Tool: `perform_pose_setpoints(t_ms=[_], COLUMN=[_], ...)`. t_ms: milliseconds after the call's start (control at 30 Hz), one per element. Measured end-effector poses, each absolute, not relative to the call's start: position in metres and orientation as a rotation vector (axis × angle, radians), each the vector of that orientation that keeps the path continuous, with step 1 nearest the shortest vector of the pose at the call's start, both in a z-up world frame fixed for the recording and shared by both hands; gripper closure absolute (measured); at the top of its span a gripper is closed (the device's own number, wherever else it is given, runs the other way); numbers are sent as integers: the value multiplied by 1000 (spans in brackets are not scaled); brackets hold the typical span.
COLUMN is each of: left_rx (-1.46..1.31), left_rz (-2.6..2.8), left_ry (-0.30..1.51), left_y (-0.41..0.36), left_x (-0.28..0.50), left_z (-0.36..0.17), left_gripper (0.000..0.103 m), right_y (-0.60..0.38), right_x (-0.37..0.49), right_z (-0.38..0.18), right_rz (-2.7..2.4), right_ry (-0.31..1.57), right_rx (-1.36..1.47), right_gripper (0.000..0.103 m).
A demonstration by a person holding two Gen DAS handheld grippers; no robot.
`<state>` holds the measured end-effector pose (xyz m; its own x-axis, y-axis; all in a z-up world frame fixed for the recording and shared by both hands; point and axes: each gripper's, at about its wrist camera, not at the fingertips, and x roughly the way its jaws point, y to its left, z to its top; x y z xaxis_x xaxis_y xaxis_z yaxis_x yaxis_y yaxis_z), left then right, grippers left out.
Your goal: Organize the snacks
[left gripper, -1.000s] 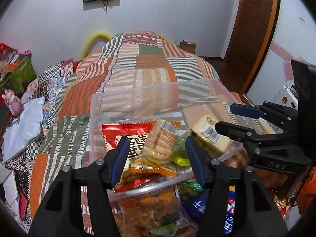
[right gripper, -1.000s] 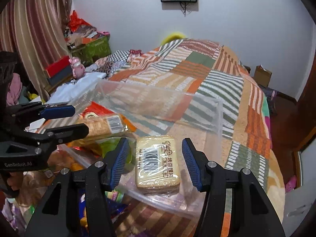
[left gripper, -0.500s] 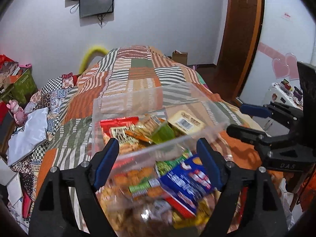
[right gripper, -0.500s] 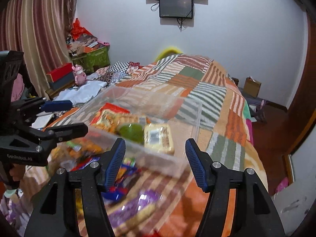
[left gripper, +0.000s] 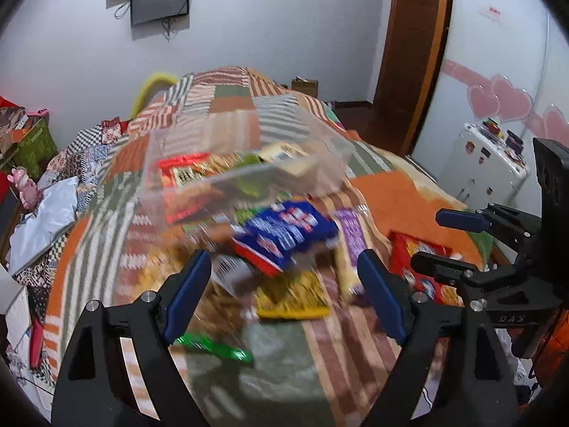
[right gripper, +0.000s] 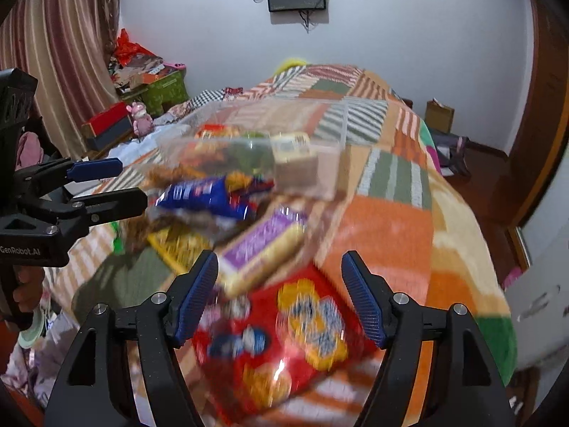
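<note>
A clear plastic bin (left gripper: 245, 174) with several snack packs in it sits on the patchwork bed (left gripper: 402, 195); it also shows in the right wrist view (right gripper: 306, 163). In front of it lie loose snacks: a blue pack (left gripper: 284, 231), a purple-labelled pack (right gripper: 263, 245), a yellow pack (left gripper: 291, 299), a green bar (left gripper: 213, 347) and a red bag (right gripper: 284, 352). My left gripper (left gripper: 284, 291) is open and empty above the pile. My right gripper (right gripper: 281, 295) is open and empty above the red bag. The frames are motion-blurred.
A white cabinet (left gripper: 480, 163) stands right of the bed, beside a wooden door (left gripper: 409, 53). Clutter, boxes and a pink toy (right gripper: 142, 117) lie left of the bed. A cardboard box (right gripper: 439, 114) sits on the floor beyond.
Both grippers have pulled back and up from the bin and opened wider. The loose snacks in front of the bin have come into view.
</note>
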<state>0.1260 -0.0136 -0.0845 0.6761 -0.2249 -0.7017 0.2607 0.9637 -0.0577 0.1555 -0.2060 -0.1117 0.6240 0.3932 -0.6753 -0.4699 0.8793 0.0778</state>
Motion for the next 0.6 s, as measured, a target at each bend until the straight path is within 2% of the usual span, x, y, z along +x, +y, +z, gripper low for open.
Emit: perform_pose_setpoints(t_ms=[233,600], left_rx=[41,-23], left_rz=[-293,-302], left_ry=[841,894], left_y=[-32,-45], left_x=[116,130], left_z=[-114,-132], left_gripper=[19,19], right_y=[-218,-237], right_x=[135,138], right_z=[-139,-151], right_rz=[482,402], right_ry=[837,807], right_rx=[-91,-172], right_gripper=[34,33])
